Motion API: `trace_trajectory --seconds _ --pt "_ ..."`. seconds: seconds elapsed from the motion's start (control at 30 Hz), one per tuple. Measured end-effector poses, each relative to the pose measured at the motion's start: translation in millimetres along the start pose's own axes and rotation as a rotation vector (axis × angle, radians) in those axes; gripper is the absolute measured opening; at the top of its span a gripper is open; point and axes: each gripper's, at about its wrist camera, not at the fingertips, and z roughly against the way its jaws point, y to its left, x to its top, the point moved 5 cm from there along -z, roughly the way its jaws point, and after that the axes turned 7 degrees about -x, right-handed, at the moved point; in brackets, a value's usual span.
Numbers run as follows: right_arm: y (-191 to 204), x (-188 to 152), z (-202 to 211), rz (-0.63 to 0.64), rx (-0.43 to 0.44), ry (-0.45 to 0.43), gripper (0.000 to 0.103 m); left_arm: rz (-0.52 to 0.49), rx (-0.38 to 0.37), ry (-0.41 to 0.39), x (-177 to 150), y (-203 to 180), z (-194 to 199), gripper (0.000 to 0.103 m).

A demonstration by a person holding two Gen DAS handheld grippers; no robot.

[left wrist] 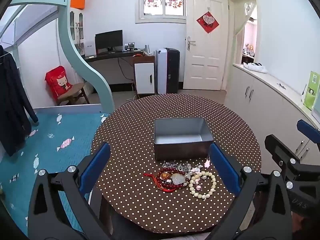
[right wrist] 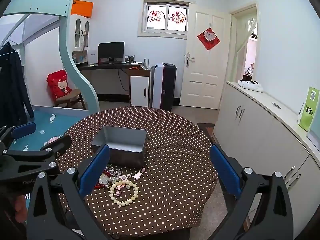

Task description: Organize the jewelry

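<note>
Left wrist view: the left claw [left wrist: 160, 170] gapes wide with nothing between its blue pads, hovering low in the frame over a jewelry pile [left wrist: 180, 175] on the polka-dot bench [left wrist: 130, 132]. At the right edge, the right claw [right wrist: 160, 170] is equally spread and empty. The tangle sits just below centre: a cream bead bracelet [left wrist: 203, 182], a dark red bead bracelet [left wrist: 163, 180] with red cord, and a silvery chain [left wrist: 172, 164]. All look light, limp and prone to snagging; pinching one bracelet's outer arc seems safest. Just behind stands an open metal tin [left wrist: 181, 140], its interior bare.
</note>
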Motion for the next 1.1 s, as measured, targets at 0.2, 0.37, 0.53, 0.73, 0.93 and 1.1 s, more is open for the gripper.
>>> trace_trajectory --seconds 0.2,0.37,0.53,0.73,0.93,1.1 --pt "1.7 -1.6 -0.8 -0.002 0.004 0.008 0.096 0.001 -0.005 0.006 -3.9 2.4 -2.1 0.098" --pt "1.9 -1.8 -3.3 -0.006 0.019 0.022 0.096 0.005 -0.01 0.016 -5.2 5.3 -4.4 0.098" --pt "1.7 -1.5 -1.9 -0.002 0.017 0.017 0.096 0.005 -0.015 0.016 -5.0 5.8 -4.8 0.098" --pt "-0.4 -5.9 -2.7 -0.021 0.024 0.021 0.096 0.001 -0.019 0.02 -7.3 4.7 -5.2 0.098" --pt "2.5 -5.7 0.2 -0.01 0.01 0.018 0.096 0.002 -0.021 0.02 -7.8 5.1 -4.0 0.098" --pt "3.3 -5.7 0.5 -0.006 0.014 0.018 0.096 0.003 -0.015 0.019 -8.3 5.6 -2.5 0.098"
